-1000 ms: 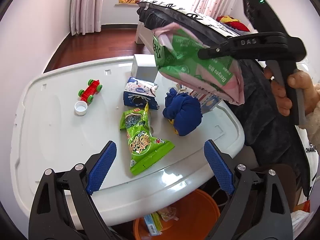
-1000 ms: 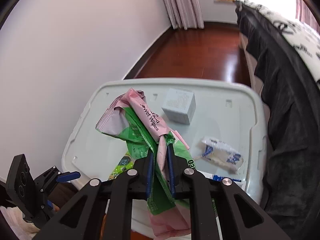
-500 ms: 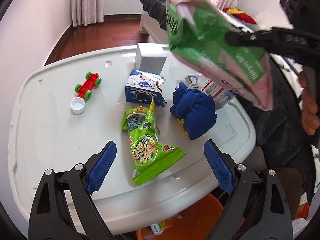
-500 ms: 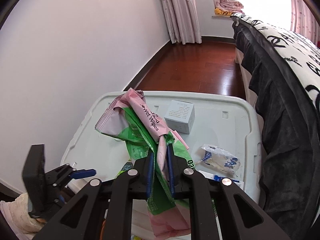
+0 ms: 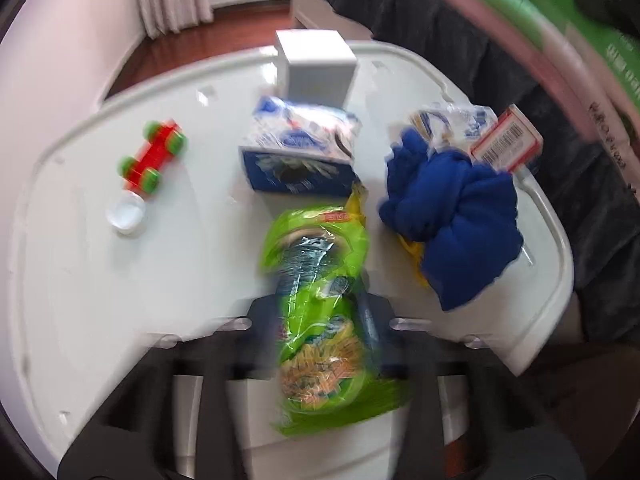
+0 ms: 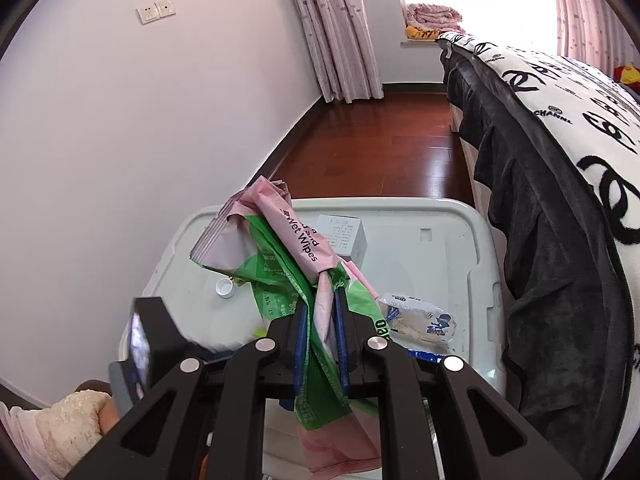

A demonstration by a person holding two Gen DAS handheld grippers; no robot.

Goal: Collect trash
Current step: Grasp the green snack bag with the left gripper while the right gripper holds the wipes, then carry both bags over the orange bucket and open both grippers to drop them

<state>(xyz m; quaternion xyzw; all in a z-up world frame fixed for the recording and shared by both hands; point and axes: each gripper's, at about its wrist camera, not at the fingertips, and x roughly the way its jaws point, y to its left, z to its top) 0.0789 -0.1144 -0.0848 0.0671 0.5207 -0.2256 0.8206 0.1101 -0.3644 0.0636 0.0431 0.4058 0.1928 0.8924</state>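
Note:
A green snack bag (image 5: 320,264) lies on the white table lid (image 5: 80,300), pointing towards me. My left gripper (image 5: 320,320) is blurred and low over the lid. Its jaws are closing, and the blue pads press the bag's lower half from both sides. My right gripper (image 6: 320,320) is shut on a crumpled pink and green wet wipes pack (image 6: 280,248), held in the air above the lid's near edge. The same pack (image 5: 560,40) fills the top right of the left wrist view.
On the lid lie a red toy car (image 5: 152,162), a white bottle cap (image 5: 126,214), a blue carton (image 5: 300,160), a white box (image 5: 316,64), a bunched blue cloth (image 5: 452,216), a red-and-white box (image 5: 506,144) and a clear wrapper (image 6: 420,320). A bed (image 6: 560,160) stands to the right.
My left gripper has dropped forward onto the green snack bag and its wide-open jaws have closed on it. The right gripper has risen slightly with the wipes pack.

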